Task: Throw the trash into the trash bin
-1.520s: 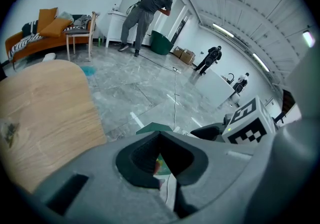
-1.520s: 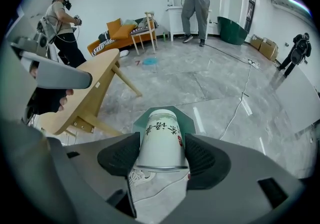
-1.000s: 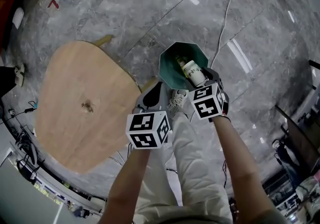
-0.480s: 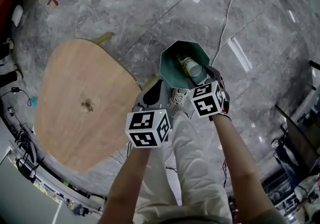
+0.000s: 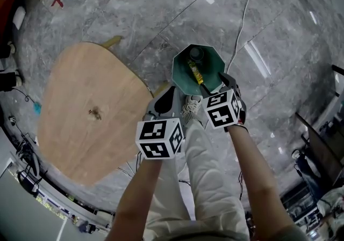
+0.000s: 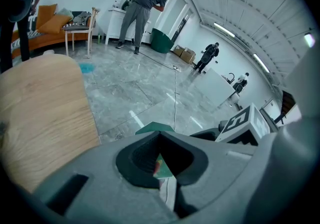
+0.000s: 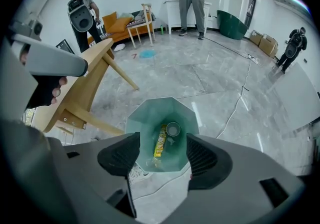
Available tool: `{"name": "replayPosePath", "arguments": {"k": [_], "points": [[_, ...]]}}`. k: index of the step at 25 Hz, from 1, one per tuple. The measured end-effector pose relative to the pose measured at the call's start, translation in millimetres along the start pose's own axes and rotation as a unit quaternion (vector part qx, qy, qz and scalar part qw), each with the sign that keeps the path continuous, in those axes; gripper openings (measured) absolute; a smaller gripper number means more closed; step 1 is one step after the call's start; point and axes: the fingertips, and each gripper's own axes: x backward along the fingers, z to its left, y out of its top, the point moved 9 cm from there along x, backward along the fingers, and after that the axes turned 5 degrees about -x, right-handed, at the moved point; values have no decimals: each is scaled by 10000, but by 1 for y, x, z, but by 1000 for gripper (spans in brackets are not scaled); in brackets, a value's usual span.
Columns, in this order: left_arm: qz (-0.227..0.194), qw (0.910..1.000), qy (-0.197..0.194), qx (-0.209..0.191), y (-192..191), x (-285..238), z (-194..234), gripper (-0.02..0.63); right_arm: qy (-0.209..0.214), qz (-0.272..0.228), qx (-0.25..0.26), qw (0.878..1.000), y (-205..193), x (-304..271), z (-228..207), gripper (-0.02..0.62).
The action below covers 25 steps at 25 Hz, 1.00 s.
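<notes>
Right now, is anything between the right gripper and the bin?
Nothing: in the right gripper view, the open right gripper hangs directly over the bin.

The right gripper [image 7: 162, 154] hangs over the near rim of the trash bin [image 5: 180, 73], jaws spread wide with nothing between them. The left gripper [image 6: 161, 138] sits just short of the bin's near-left edge, jaws closed together and empty. The left forearm [image 5: 137, 197] and right forearm [image 5: 258, 175] reach forward side by side.

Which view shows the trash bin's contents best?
Right gripper view: it looks straight down into the green trash bin, showing the yellow wrapper inside. Head view shows the bin smaller, from above; left gripper view catches only a rim sliver.
</notes>
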Motion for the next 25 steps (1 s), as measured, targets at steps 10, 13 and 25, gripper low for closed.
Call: {"name": "replayPosePath", "arguments": {"k": [10,13,25], "points": [[-113,9999,19,-41,10,16,-3,0,-93,-314,-26,9995,11,27,13,253],[-167,9998,49,-8,14,23,-4,0,-81,-417,-39,9991,14,38,18,253],[-293,9996,18,11,21,45,-7,0,-463,-953,-210,9941,28,79,28,17]]}}
